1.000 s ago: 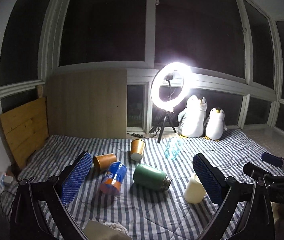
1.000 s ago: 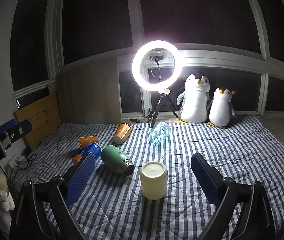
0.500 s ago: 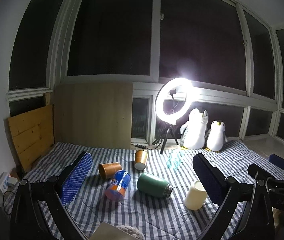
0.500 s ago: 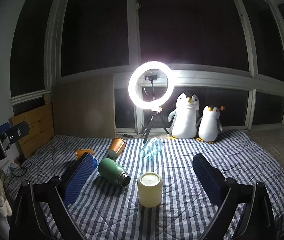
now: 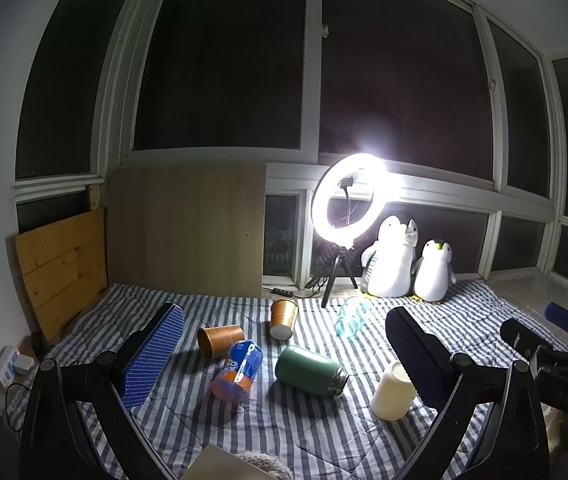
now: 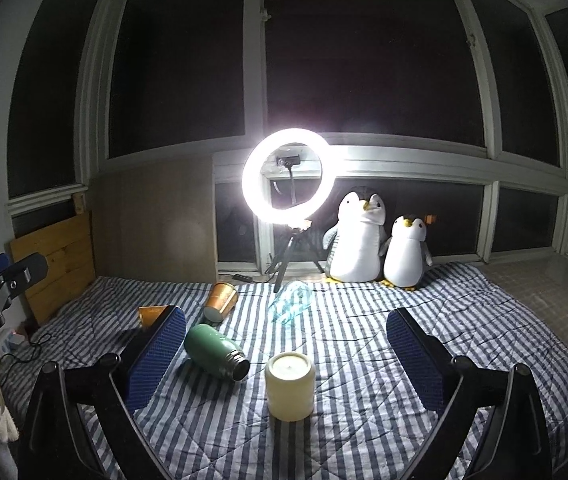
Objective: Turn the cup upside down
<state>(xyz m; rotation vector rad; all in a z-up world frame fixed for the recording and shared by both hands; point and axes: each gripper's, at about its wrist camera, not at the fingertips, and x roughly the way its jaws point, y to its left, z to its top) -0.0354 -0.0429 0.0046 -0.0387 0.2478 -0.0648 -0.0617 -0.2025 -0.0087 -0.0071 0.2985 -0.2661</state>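
A cream cup (image 6: 289,386) stands upright on the striped bedcover, between and just beyond my right gripper's (image 6: 284,356) open fingers; it also shows in the left wrist view (image 5: 392,391), partly behind the right finger. My left gripper (image 5: 284,352) is open and empty above the bed. A green flask (image 5: 311,370) lies on its side, also in the right wrist view (image 6: 216,353). Two orange cups (image 5: 220,340) (image 5: 283,318) lie tipped over, and a blue-and-orange cup (image 5: 238,370) lies beside them.
A clear bottle (image 6: 289,304) lies near a lit ring light on a tripod (image 6: 285,176). Two plush penguins (image 6: 357,236) sit at the bed's far edge. Wooden boards (image 5: 62,268) lean at the left. The other gripper's body (image 5: 555,356) shows at the right.
Both cameras have tilted upward and pulled back a little, so the cups sit lower in view. Nothing on the bed has moved and both grippers stay open.
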